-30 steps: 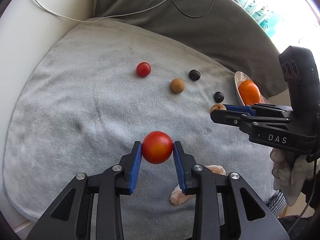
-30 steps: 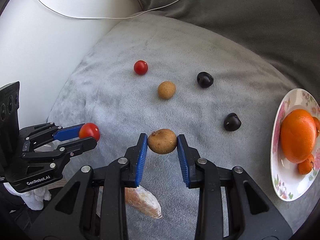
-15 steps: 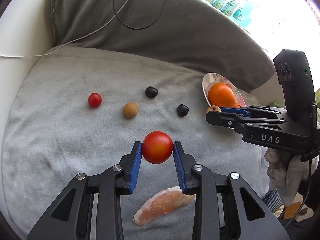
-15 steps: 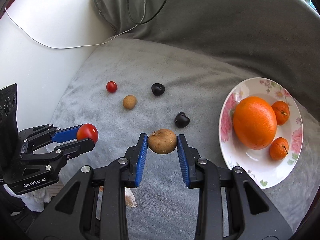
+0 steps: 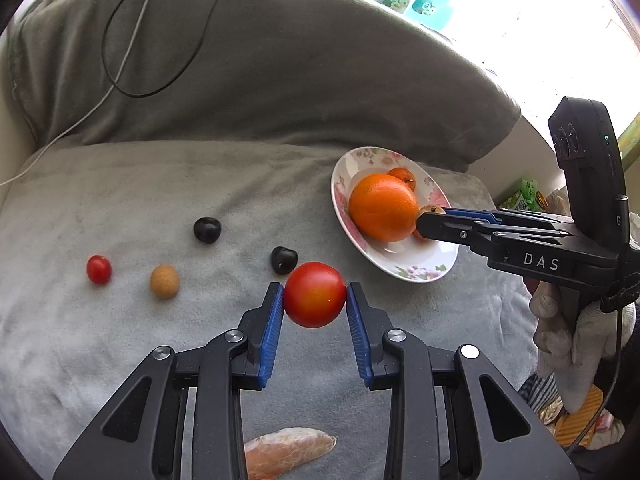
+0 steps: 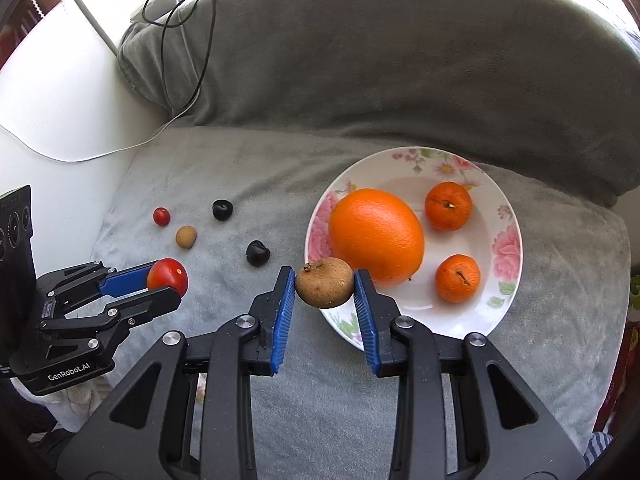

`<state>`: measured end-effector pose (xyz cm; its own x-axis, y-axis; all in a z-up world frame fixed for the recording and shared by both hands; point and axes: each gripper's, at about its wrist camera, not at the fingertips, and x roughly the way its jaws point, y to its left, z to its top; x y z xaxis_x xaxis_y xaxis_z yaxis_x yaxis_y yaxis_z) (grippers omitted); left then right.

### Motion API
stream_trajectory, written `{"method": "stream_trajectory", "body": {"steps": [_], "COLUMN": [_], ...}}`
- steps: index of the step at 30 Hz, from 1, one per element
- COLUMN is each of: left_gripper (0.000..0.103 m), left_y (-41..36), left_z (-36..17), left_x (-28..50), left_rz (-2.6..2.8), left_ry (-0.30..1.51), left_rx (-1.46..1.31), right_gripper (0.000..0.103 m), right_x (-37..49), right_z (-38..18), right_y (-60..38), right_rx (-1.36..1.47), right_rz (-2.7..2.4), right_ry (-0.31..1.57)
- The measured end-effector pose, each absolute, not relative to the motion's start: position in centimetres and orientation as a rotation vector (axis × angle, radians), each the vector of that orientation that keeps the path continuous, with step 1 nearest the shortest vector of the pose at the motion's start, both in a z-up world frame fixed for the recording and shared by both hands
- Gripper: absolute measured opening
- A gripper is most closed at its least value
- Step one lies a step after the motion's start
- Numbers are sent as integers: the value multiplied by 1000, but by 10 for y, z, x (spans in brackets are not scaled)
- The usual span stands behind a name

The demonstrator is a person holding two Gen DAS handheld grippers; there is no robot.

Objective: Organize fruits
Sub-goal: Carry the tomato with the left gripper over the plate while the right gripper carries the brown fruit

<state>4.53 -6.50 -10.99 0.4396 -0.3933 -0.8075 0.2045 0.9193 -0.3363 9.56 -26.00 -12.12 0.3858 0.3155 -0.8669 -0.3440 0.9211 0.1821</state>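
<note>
My left gripper [image 5: 315,300] is shut on a red tomato [image 5: 315,294] and holds it above the grey blanket, left of the floral plate [image 5: 404,264]. It also shows in the right wrist view [image 6: 166,280]. My right gripper [image 6: 324,288] is shut on a brown longan-like fruit [image 6: 325,282] at the plate's [image 6: 508,240] near-left rim. The plate holds a large orange [image 6: 376,236] and two small tangerines [image 6: 448,206] [image 6: 457,279]. On the blanket lie a cherry tomato [image 5: 99,269], a tan fruit [image 5: 164,281] and two dark cherries [image 5: 207,229] [image 5: 284,260].
A peeled orange segment [image 5: 286,452] lies on the blanket under my left gripper. A thick grey cushion [image 6: 400,60] rises behind the blanket, with black and white cables [image 6: 180,40] on it. A white wall [image 6: 48,112] is at the left.
Both grippers have moved right and forward toward the plate with their fruits. The brown fruit is now at the plate's rim; the plate is larger in both views.
</note>
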Motion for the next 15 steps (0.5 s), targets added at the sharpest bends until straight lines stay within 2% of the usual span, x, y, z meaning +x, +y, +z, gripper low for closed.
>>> {"method": "stream_trajectory", "body": {"steps": [15], "left_gripper": [30], "left_y": [-115], "left_z": [-100], "left_x": [102], "left_rz": [-475], "left_ry": [1042], "left_rx": [-126], "right_gripper": [32], "right_x": [115], "right_z": [-122], "right_y": [-320], "right_rx": [64], "right_rz": [313], "right_ry": [1083]}}
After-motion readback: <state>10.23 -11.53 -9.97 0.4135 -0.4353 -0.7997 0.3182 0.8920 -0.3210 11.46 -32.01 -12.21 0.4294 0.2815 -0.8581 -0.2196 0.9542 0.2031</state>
